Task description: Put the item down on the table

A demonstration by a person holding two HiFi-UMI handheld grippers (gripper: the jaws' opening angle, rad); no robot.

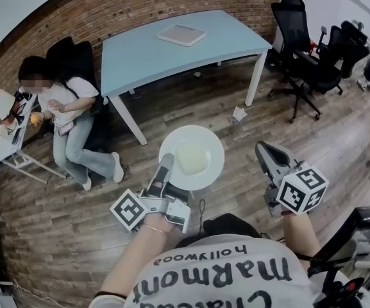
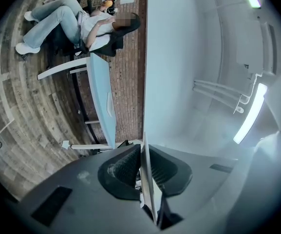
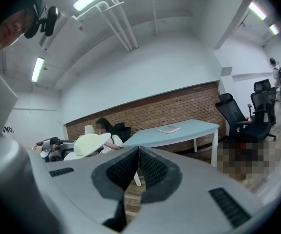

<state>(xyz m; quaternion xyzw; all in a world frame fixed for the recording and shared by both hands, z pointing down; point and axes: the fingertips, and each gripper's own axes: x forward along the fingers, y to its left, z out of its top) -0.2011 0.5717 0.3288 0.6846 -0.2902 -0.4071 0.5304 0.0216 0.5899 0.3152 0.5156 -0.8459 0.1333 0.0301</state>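
Note:
A white round plate point(image 1: 201, 151) with a pale flat piece point(image 1: 192, 158) lying on it hangs level over the wooden floor. My left gripper point(image 1: 167, 162) is shut on the plate's near-left rim. In the left gripper view the plate point(image 2: 148, 179) shows as a thin white edge pinched between the two dark pads of the left gripper point(image 2: 144, 152). My right gripper point(image 1: 262, 148) is to the right of the plate, apart from it, shut and empty. In the right gripper view the right gripper point(image 3: 139, 152) has its pads together, and the plate point(image 3: 88, 143) shows at the left.
A light blue table point(image 1: 146, 53) stands ahead by the brick wall, with a flat white thing point(image 1: 181, 34) on it. A person point(image 1: 66, 111) sits at the left beside a small white table point(image 1: 8, 143). Black office chairs point(image 1: 303, 40) stand at the right.

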